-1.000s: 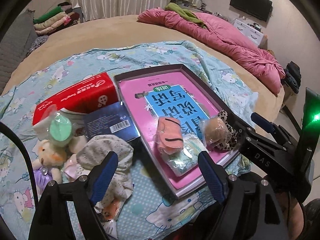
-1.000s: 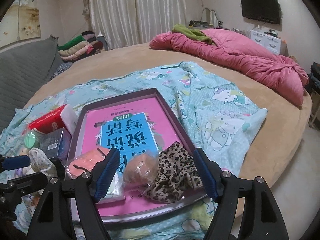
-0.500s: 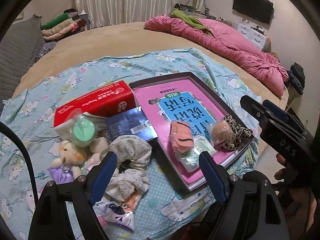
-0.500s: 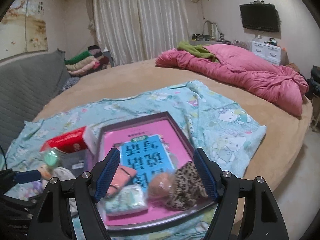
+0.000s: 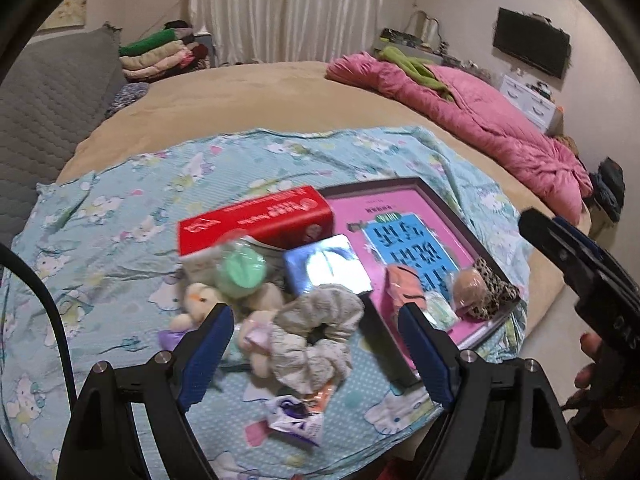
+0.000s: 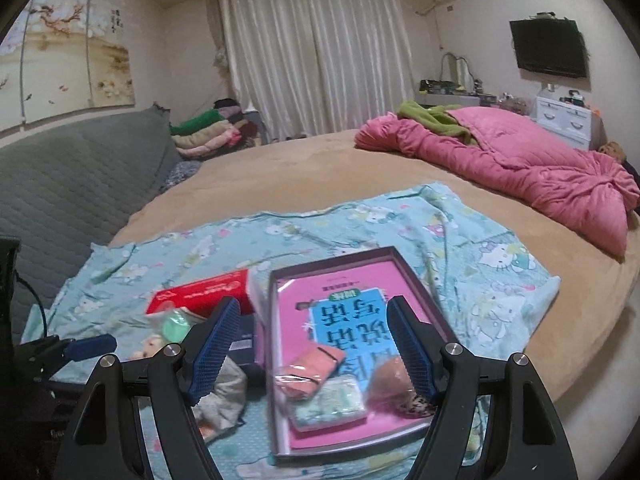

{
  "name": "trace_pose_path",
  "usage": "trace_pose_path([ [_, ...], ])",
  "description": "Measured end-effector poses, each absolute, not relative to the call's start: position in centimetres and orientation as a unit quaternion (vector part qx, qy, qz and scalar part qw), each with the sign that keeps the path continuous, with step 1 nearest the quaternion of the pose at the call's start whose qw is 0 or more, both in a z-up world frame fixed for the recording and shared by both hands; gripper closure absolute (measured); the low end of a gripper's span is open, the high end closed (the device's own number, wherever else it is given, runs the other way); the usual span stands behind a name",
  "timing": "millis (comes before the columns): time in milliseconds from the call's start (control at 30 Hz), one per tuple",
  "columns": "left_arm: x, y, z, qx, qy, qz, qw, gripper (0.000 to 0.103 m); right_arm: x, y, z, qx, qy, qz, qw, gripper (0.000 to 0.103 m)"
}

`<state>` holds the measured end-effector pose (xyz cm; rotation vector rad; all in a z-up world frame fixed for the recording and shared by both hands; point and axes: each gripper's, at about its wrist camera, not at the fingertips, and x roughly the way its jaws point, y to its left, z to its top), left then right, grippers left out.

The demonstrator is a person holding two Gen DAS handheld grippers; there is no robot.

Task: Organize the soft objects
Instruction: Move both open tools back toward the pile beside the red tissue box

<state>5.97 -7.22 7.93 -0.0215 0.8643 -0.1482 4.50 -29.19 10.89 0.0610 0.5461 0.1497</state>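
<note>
A shallow pink tray point(image 5: 404, 204) point(image 6: 320, 280) lies on a Hello Kitty cloth on the bed. In it lie an orange pouch point(image 5: 404, 286) point(image 6: 310, 370), a pale green packet point(image 6: 332, 402), a tan ball in plastic point(image 5: 466, 284) and a leopard-print scrunchie point(image 5: 494, 290). Left of the tray is a pile: a grey-white scrunchie point(image 5: 316, 328), a small plush bear point(image 5: 200, 304), a green round puff point(image 5: 240, 270). My left gripper point(image 5: 316, 356) is open and empty above the pile. My right gripper point(image 6: 312, 348) is open and empty above the tray's near end.
A red tissue box point(image 5: 256, 216) and a blue box point(image 5: 326, 266) sit behind the pile. A small wrapped packet point(image 5: 296, 420) lies near the cloth's front edge. A pink quilt point(image 6: 520, 164) lies at the far right of the bed, a grey headboard point(image 6: 72, 176) at the left.
Both grippers have pulled back and risen from the bed, so the tray and pile look smaller. The left view has swung left toward the pile. Nothing was picked up.
</note>
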Motion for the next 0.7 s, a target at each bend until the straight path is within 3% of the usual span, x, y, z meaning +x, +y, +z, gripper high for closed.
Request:
trace_pose_path([
  [700,4.6,3.3,9.7,-0.069,0.399,0.02,0.914,0.019,3.5,-25.0,12.9,0.02,0.261,0.113,0.959,0.026],
])
